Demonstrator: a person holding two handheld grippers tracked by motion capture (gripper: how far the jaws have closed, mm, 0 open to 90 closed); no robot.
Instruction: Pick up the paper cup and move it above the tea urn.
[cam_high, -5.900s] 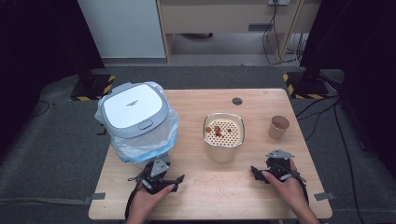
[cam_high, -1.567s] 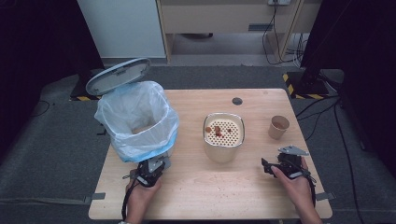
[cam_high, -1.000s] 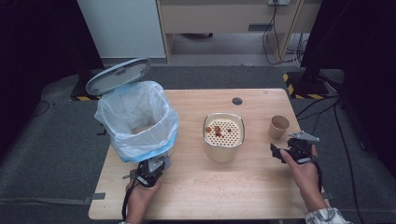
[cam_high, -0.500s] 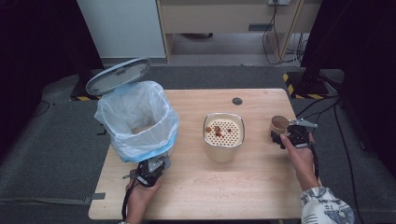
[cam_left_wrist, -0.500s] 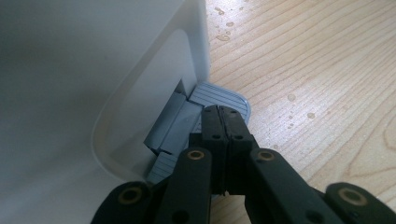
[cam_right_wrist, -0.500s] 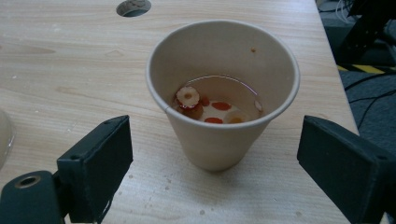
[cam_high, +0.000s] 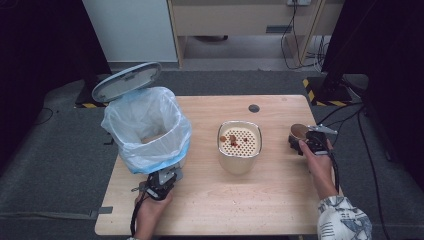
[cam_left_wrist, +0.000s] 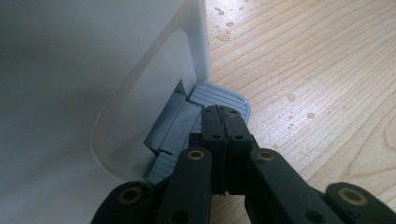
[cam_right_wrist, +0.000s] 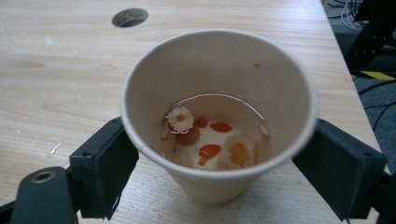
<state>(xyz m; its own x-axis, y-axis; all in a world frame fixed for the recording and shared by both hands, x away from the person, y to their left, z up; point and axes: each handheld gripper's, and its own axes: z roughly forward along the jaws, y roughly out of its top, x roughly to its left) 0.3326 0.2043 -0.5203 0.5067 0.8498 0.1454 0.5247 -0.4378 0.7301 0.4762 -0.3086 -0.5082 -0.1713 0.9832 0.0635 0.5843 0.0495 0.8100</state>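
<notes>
A white pedal bin (cam_high: 145, 130) lined with a blue bag stands at the table's left, its grey lid (cam_high: 126, 81) raised. My left gripper (cam_high: 165, 176) is shut, and its tips (cam_left_wrist: 223, 112) rest on the grey pedal (cam_left_wrist: 219, 95) at the foot of the bin's wall (cam_left_wrist: 93, 70). A paper cup (cam_high: 299, 131) stands at the right. My right gripper (cam_high: 301, 140) has just been closing with the cup (cam_right_wrist: 219, 182) between its jaws; the pads flank its walls, which look round and unsquashed. The cup holds a little liquid with red and pale food bits.
A cream container (cam_high: 239, 145) with a perforated strainer insert and a few bits on it stands mid-table. A round cable hole (cam_high: 254, 108) lies behind it. Bare wood (cam_high: 225, 200) spans the front of the table. Droplets dot the wood near the pedal.
The bin lid, shut in the earliest frame, now stands open. My right gripper moved forward from the table's front to the cup and brought its jaws around it. The left gripper stayed on the pedal.
</notes>
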